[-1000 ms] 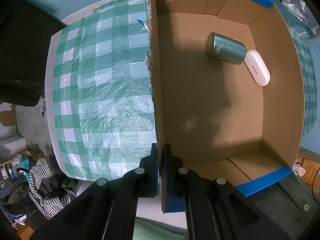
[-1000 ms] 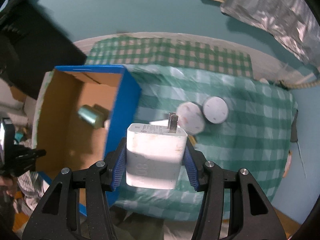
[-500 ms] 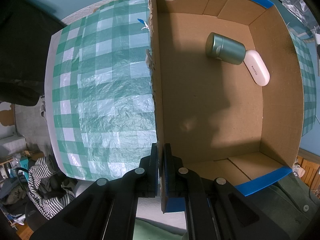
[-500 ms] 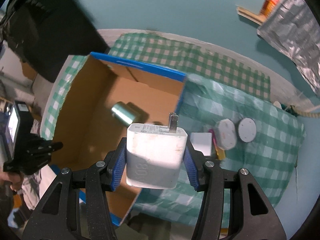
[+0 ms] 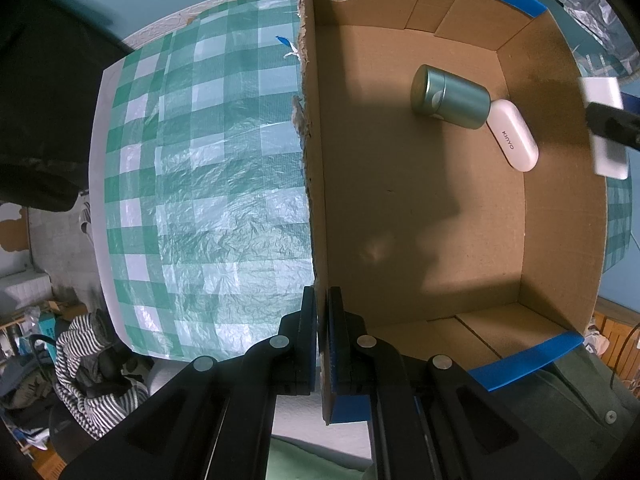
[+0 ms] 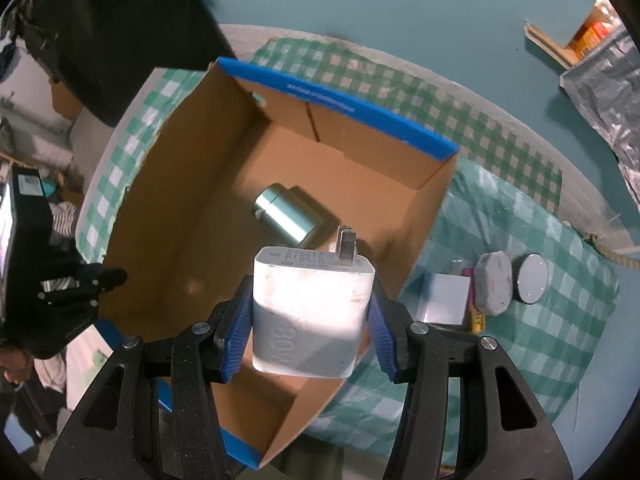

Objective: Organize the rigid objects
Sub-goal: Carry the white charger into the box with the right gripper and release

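Note:
My right gripper [image 6: 306, 320] is shut on a white wall charger [image 6: 310, 312] and holds it above the open cardboard box [image 6: 192, 216], near its right wall. The charger also shows at the right edge of the left wrist view [image 5: 606, 132]. My left gripper [image 5: 322, 336] is shut on the box's left wall [image 5: 314, 184]. Inside the box lie a green metal tin [image 5: 450, 96] and a white oval case [image 5: 514, 140]. The tin also shows in the right wrist view [image 6: 286, 216]; the charger hides the case there.
The box stands on a green checked tablecloth [image 5: 200, 184]. To the right of the box lie a white cube [image 6: 446, 298], a grey octagonal puck [image 6: 494, 282] and a round grey disc [image 6: 530, 278]. A striped garment [image 5: 88, 376] lies beyond the table's edge.
My right gripper has carried the charger left, from over the cloth beside the box to over the box's inside. The charger now enters the left wrist view. The left gripper has not moved.

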A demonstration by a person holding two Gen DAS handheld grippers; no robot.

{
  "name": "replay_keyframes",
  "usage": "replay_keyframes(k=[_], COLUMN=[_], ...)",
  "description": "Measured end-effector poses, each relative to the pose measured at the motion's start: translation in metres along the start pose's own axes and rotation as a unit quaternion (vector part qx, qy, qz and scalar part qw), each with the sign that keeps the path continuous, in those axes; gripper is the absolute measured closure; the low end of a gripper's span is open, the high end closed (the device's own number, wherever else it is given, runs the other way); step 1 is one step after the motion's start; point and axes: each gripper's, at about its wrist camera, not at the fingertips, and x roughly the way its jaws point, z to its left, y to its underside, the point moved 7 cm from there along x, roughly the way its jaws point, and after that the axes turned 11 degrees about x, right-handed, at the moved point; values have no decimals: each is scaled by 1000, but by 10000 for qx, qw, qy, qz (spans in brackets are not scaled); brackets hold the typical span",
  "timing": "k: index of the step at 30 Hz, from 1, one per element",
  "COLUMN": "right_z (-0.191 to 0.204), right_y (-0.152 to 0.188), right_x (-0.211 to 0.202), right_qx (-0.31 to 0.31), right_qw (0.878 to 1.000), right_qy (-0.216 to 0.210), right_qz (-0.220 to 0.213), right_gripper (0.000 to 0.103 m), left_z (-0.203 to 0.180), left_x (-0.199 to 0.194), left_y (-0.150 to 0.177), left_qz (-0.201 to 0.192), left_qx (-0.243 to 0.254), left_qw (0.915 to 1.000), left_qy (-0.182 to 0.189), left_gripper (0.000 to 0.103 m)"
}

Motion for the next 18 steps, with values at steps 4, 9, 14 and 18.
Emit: replay_keyframes(k=[4, 9, 14, 18], right_z=[6, 11, 14, 14], right_y=[3, 5, 7, 9], right_x=[9, 18, 27, 33], right_qx=[-46, -61, -108, -97], right_qw=[9999, 9998, 9995, 9992], right_qy=[-23, -33, 14, 74], right_qz=[98, 209, 310, 374], right_gripper=[50, 50, 50, 50], left_z=[0, -1, 0, 0], left_x=[1, 1, 1, 1], left_y=[1, 2, 5, 5], left_qz=[-1, -3, 1, -1], left_qx=[13, 14, -6, -7], left_qw=[10000, 10000, 10000, 10000], left_qy=[-14, -19, -17, -17], left_gripper=[98, 98, 98, 98])
